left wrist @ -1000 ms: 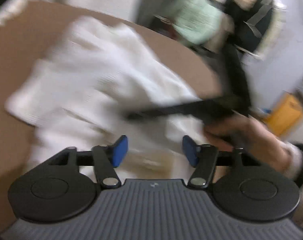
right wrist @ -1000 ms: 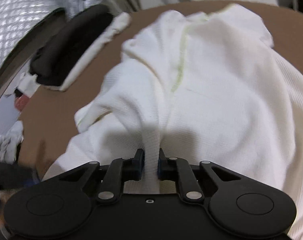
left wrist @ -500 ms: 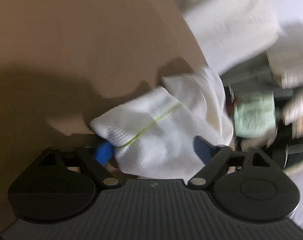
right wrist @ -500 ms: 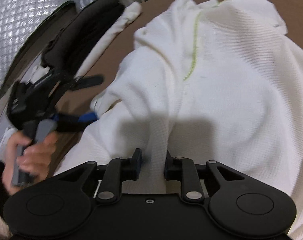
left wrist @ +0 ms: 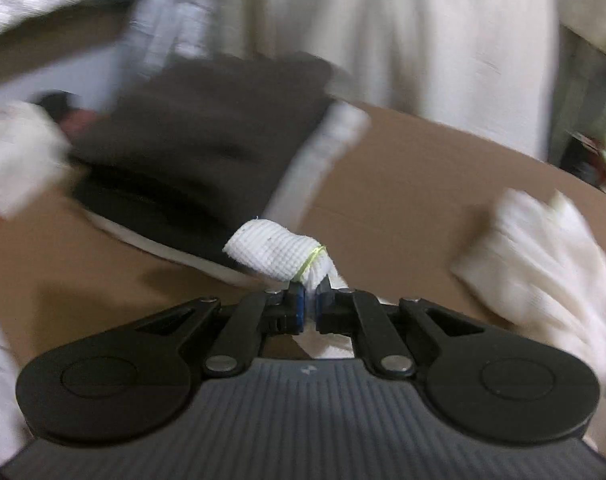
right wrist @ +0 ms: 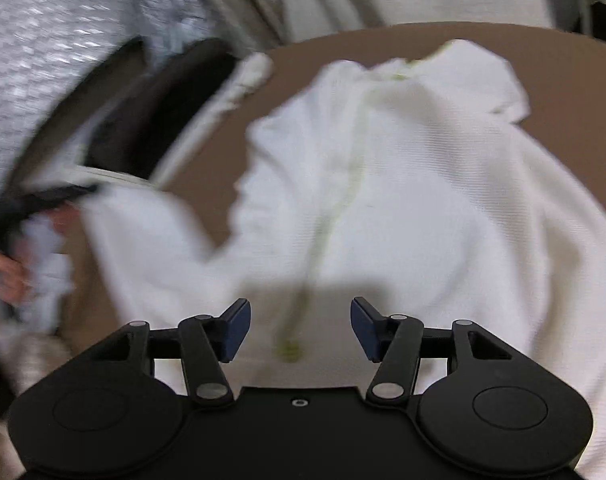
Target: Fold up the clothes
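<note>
While your left gripper (left wrist: 310,307) is clenched on a cuff of the white waffle-knit garment (left wrist: 281,254) at 6 o'clock, folding's barely begun. Right view: right gripper (right wrist: 300,328) opening, nothing pinched, garment (right wrist: 403,200) sprawled across the brown table (right wrist: 575,80).

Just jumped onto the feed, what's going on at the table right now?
A person is folding a white waffle-knit garment on the brown table. The left gripper is shut on a sleeve end with a yellow-green seam. The right gripper is opening above the garment's body, gripping nothing. A folded dark garment lies at the table's edge.
</note>
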### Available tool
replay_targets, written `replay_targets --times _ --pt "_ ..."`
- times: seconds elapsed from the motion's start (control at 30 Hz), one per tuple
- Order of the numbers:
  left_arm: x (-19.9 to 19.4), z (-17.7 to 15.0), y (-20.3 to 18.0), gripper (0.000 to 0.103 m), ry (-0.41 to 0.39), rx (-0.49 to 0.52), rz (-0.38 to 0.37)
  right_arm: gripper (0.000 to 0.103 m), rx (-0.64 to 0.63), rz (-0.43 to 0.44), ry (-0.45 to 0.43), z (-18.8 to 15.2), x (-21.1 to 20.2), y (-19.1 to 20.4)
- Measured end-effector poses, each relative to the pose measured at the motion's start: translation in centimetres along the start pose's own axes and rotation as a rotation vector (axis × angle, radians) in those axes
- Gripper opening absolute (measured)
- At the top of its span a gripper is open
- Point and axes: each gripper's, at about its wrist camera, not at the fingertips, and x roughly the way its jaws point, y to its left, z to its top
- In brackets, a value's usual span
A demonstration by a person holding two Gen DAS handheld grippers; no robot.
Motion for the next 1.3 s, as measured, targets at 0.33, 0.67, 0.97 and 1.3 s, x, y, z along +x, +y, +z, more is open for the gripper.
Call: replay_targets --times 0.33,0.67,0.97,1.3 --pt "-5.6 5.0 14.1 0.004 -0.218 -0.034 0.477 0.061 0.017 -0.046 0.069 -0.6 2.4 -0.7" --pt "-1.0 4.9 22.3 0.013 -0.123 -0.157 0.690 0.061 -0.004 -0.056 0.057 -1.4 3.6 -1.1" --pt "-6.9 -2.3 10.9 0.054 -0.086 0.053 0.256 0.061 0.050 -0.110 0.093 -5.7 -3.5 1.2" --pt "-12.2 -12.5 -9.4 0.062 0.131 0.471 -0.405 0.063 -0.094 -0.141 0.239 -12.1 -4.0 5.4"
